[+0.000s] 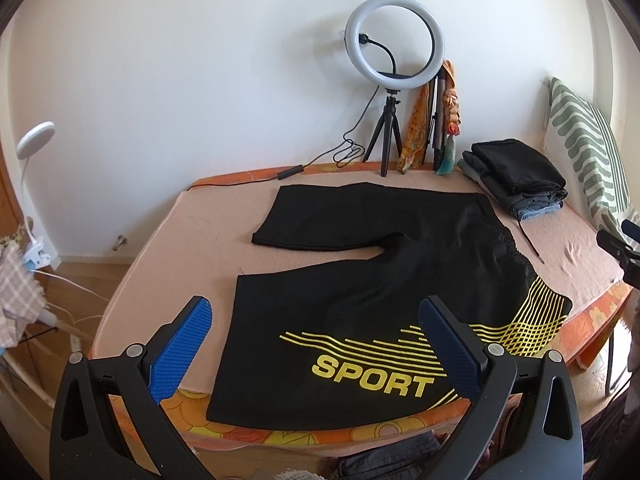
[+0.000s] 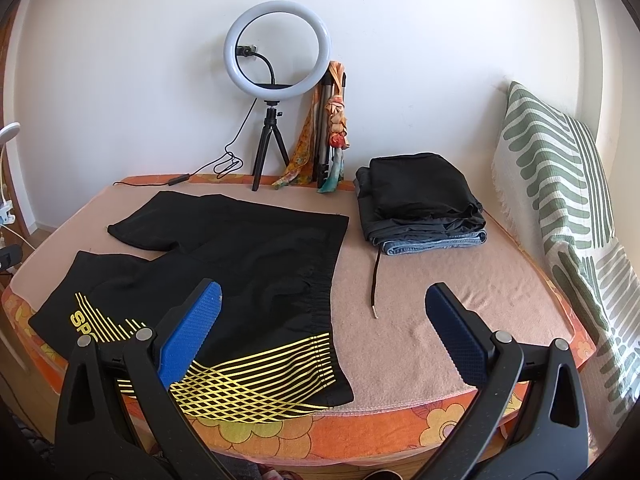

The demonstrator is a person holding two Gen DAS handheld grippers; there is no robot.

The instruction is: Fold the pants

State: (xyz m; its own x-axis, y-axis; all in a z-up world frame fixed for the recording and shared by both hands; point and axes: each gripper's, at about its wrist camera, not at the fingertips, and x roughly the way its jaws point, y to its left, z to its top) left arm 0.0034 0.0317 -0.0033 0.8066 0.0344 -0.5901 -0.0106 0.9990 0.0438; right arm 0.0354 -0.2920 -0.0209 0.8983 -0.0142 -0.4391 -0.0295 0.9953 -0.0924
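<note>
Left wrist view: black SPORT shorts (image 1: 360,280) spread flat on the bed (image 1: 180,232) before the wide-open, empty left gripper (image 1: 316,344); right wrist view: right gripper (image 2: 324,328) equally wide, empty, over the shorts' waistband, folded clothes stack (image 2: 420,204) beyond.

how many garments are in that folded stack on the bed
3 show: a black folded garment on top, a dark grey one under it, blue denim at the bottom, by the green-striped pillow. More may be hidden inside.
</note>
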